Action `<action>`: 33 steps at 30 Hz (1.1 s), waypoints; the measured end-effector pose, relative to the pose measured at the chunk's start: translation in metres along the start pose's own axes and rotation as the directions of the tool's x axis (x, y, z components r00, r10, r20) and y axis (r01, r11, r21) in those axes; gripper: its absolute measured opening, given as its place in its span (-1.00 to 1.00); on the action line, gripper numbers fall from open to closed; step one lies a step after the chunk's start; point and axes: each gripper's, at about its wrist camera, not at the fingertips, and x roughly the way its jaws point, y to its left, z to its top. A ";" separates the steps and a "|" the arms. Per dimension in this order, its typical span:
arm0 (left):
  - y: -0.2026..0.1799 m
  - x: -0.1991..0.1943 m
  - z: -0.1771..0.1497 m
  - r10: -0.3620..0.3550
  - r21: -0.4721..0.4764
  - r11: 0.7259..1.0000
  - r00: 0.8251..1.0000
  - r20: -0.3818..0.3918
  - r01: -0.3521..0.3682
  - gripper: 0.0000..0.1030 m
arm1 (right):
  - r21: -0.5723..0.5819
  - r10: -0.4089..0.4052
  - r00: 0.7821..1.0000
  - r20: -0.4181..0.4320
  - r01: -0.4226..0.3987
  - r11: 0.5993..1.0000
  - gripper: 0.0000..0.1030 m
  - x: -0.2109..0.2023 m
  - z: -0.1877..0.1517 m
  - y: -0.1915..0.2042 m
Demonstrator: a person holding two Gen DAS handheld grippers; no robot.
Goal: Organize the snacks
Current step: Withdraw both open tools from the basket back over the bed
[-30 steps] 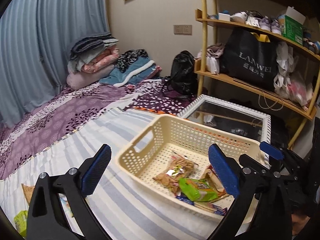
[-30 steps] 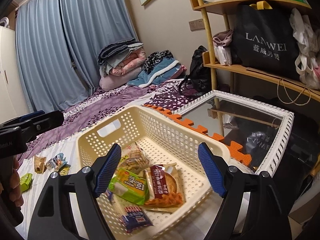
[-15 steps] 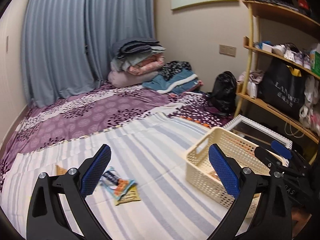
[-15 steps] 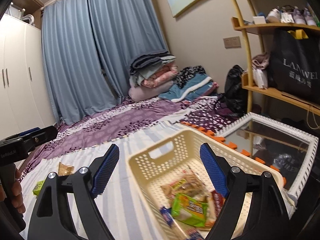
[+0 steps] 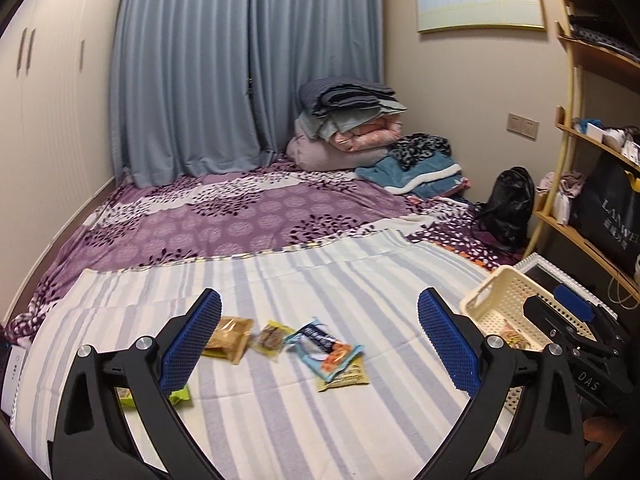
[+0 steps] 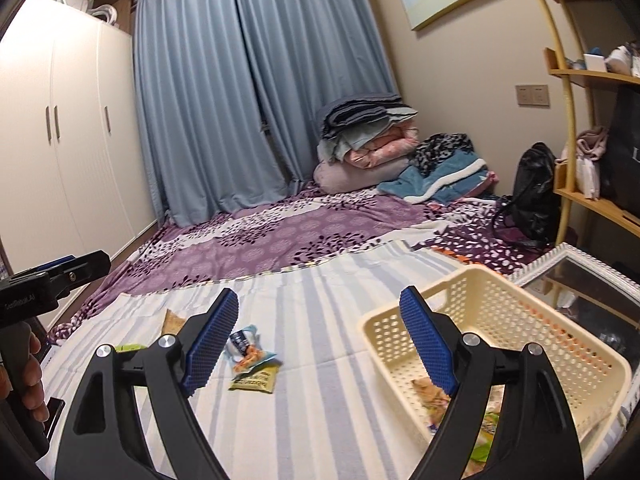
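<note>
Several snack packets lie on the striped sheet [image 5: 280,412]: a blue packet [image 5: 324,346] over a yellow one [image 5: 345,378], a small brown one [image 5: 269,338], a tan one [image 5: 229,338] and a green one [image 5: 178,394]. The cream basket [image 6: 496,320] at right holds more snacks [image 6: 430,392]; it also shows in the left wrist view [image 5: 500,304]. My left gripper [image 5: 320,344] is open and empty above the loose packets. My right gripper [image 6: 320,340] is open and empty between the blue packet [image 6: 246,350] and the basket.
A purple patterned blanket [image 5: 248,220] lies beyond the sheet. Folded bedding [image 5: 348,124] is stacked by the curtain. A black backpack [image 5: 508,204], a white-framed mirror [image 6: 584,276] and wooden shelves [image 5: 588,232] stand at right. A wardrobe [image 6: 60,140] is at left.
Both grippers have swung left and pulled back from the basket. The loose packets on the sheet have come into view; both stay open and empty.
</note>
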 end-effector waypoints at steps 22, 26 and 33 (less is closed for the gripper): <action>0.095 0.024 -0.037 0.142 -0.141 0.978 0.985 -0.097 -0.155 0.94 | -0.082 0.099 0.988 -0.121 -0.110 0.991 0.60 0.058 -0.017 0.070; 0.107 0.032 -0.042 0.152 -0.159 0.973 0.981 -0.117 -0.169 0.94 | -0.090 0.104 0.983 -0.149 -0.119 0.989 0.60 0.070 -0.024 0.077; 0.128 0.047 -0.057 0.174 -0.188 0.961 0.971 -0.165 -0.204 0.94 | -0.103 0.105 0.975 -0.197 -0.128 0.986 0.60 0.090 -0.034 0.088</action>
